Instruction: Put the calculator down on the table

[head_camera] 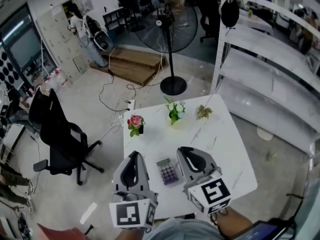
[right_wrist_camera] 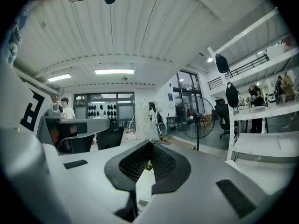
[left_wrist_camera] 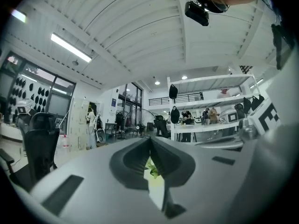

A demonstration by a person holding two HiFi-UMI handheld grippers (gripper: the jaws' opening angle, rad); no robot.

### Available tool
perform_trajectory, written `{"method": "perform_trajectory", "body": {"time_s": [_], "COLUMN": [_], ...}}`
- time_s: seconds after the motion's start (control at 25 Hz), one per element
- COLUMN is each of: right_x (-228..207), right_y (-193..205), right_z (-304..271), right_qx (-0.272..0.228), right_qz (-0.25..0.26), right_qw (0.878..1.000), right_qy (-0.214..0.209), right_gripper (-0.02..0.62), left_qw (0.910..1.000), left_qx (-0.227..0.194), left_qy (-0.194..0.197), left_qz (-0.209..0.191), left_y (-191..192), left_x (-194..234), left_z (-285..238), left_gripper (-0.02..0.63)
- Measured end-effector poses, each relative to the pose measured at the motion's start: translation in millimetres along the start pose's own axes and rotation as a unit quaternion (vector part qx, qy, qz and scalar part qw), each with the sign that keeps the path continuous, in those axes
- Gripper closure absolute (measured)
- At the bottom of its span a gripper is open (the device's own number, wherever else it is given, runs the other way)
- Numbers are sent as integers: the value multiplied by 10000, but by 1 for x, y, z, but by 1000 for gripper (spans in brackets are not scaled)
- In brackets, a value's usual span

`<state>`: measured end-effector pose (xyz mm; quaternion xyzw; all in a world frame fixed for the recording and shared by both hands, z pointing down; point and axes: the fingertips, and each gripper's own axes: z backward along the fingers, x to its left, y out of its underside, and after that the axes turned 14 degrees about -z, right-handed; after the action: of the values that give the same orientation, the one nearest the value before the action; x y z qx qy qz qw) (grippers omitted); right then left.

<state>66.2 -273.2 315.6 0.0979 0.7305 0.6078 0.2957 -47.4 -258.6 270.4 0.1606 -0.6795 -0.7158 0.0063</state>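
Observation:
The calculator (head_camera: 168,171), grey with purple keys, lies flat on the white table (head_camera: 220,134) near its front edge. It shows between my two grippers in the head view. My left gripper (head_camera: 134,156) is held above the table's left front corner, its jaws together and nothing in them. In the left gripper view the left gripper (left_wrist_camera: 150,139) points level across the room. My right gripper (head_camera: 186,151) hangs just right of the calculator and is shut on nothing. The right gripper (right_wrist_camera: 150,143) also points level in its own view, where the calculator is out of sight.
Three small potted plants stand at the table's far side: pink flowers (head_camera: 135,124), a green plant (head_camera: 174,112) and a pale one (head_camera: 203,112). A black office chair (head_camera: 60,134) is to the left, a standing fan (head_camera: 170,29) behind, white shelving (head_camera: 270,84) to the right.

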Motion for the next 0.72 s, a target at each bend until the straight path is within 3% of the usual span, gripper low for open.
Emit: {"method": "perform_trajectory", "body": {"time_s": [0.36, 0.72], "right_x": [0, -2], "right_y": [-14, -15], "right_z": [14, 14], "right_qx": [-293, -343], "right_qz": [365, 253], "right_qw": [9989, 9991], "right_qy": [73, 42], "right_gripper": [583, 583], "left_qw": [10000, 10000], "left_qx": [-50, -7], "left_qy": [20, 43], "left_qz": [6, 7], "left_y": [-6, -2], "left_x": [-9, -14], "left_z": [6, 4], "left_gripper": [598, 598]}}
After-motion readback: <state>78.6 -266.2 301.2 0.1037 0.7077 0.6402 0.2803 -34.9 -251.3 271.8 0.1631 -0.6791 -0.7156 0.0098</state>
